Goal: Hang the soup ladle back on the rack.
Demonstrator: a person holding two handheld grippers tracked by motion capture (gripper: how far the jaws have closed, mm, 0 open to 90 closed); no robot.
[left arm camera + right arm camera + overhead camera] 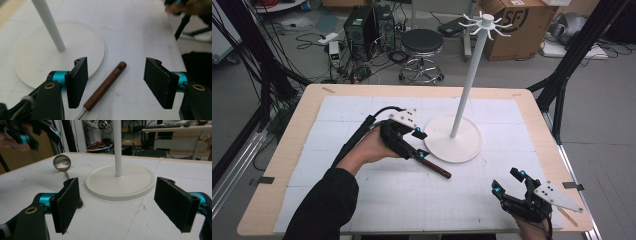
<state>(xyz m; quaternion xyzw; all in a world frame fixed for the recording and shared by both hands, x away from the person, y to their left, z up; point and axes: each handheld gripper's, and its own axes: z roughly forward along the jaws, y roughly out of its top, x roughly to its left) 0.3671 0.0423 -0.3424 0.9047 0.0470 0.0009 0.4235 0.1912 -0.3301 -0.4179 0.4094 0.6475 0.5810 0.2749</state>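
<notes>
The left gripper point(419, 142) hangs over the middle of the worktop point(312, 145), its jaws spread apart and clamped on nothing. Below and between them lies the ladle point(106, 86): its brown wooden handle rests flat on the white mat, just beside the rim of the white hook stand's round base point(464, 150). Well apart, by the worktop's near right corner, the right gripper point(508, 181) also has its jaws wide apart and empty

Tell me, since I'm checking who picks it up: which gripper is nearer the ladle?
Left. The left gripper hovers right over the ladle, jaws open astride its handle; the right gripper sits apart near the table's front edge.
</notes>
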